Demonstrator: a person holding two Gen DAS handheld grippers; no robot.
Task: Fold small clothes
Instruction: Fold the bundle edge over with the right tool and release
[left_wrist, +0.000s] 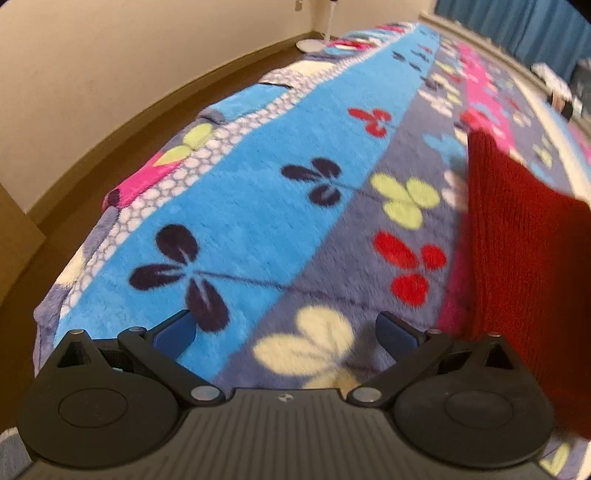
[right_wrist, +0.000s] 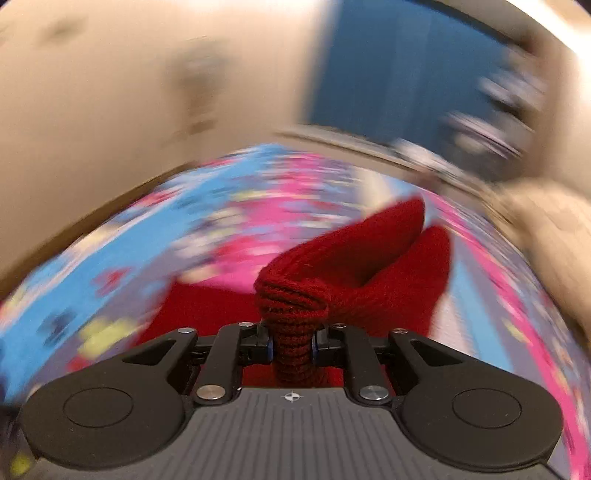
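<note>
A dark red knitted garment (right_wrist: 354, 266) is pinched between the jaws of my right gripper (right_wrist: 293, 349), which is shut on a bunched fold of it and holds it off the flowered fleece blanket (right_wrist: 110, 258). The rest of the knit trails forward and down onto the blanket. That view is blurred. In the left wrist view the same red garment (left_wrist: 524, 266) hangs at the right edge, above the blanket (left_wrist: 258, 206). My left gripper (left_wrist: 286, 332) is open and empty, low over the blanket, to the left of the garment.
The blanket covers a bed beside a beige wall (left_wrist: 110, 74) with a brown baseboard. A white fan base (left_wrist: 312, 44) stands on the floor at the far corner. Blue curtains (right_wrist: 406, 74) hang beyond the bed. A beige cloth (right_wrist: 554, 240) lies at the right.
</note>
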